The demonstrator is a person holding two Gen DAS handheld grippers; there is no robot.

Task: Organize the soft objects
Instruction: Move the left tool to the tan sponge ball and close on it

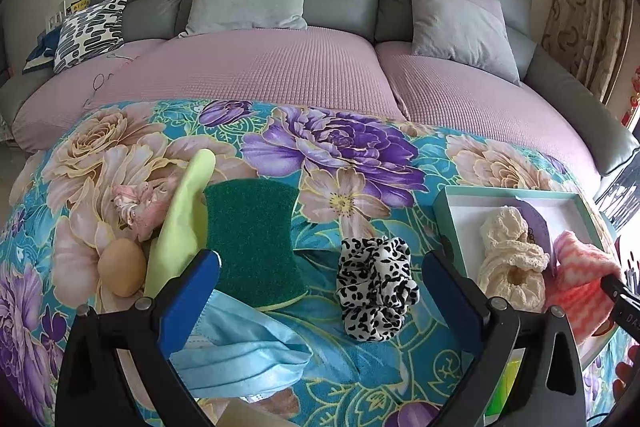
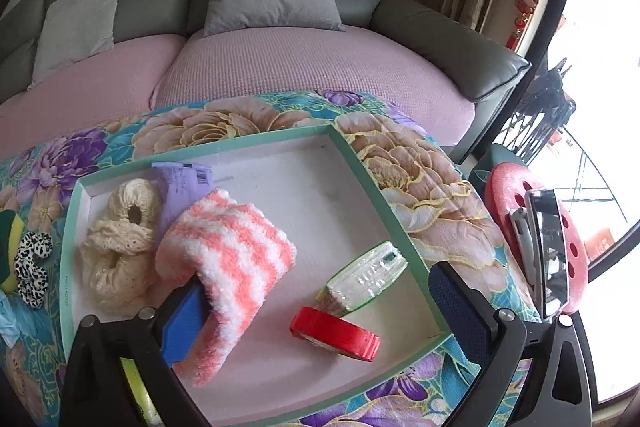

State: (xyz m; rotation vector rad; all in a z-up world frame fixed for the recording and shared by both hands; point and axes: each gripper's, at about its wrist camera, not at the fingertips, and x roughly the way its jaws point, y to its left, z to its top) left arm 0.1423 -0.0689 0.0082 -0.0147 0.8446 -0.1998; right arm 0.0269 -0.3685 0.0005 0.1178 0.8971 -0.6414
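My left gripper (image 1: 320, 287) hovers open over the floral cloth (image 1: 340, 155), with a green sponge (image 1: 252, 239) and a leopard-print scrunchie (image 1: 376, 283) between its fingers. A blue face mask (image 1: 240, 347) lies under the left finger. To the left lie a yellow-green cloth (image 1: 180, 227), a pink scrunchie (image 1: 136, 207) and a beige egg-shaped puff (image 1: 122, 267). My right gripper (image 2: 326, 311) stands open over the teal-rimmed box (image 2: 380, 187). A pink-and-white fuzzy sock (image 2: 228, 259) lies in the box, draped over that gripper's left finger. A cream scrunchie (image 2: 120, 247) lies beside it.
The box also holds a red tape roll (image 2: 336, 333), a clear green-edged packet (image 2: 366, 277) and a purple card (image 2: 180, 183). A pink foam disc (image 2: 536, 235) with a phone (image 2: 550, 247) stands at the right. Behind is a sofa (image 1: 280, 67) with grey cushions.
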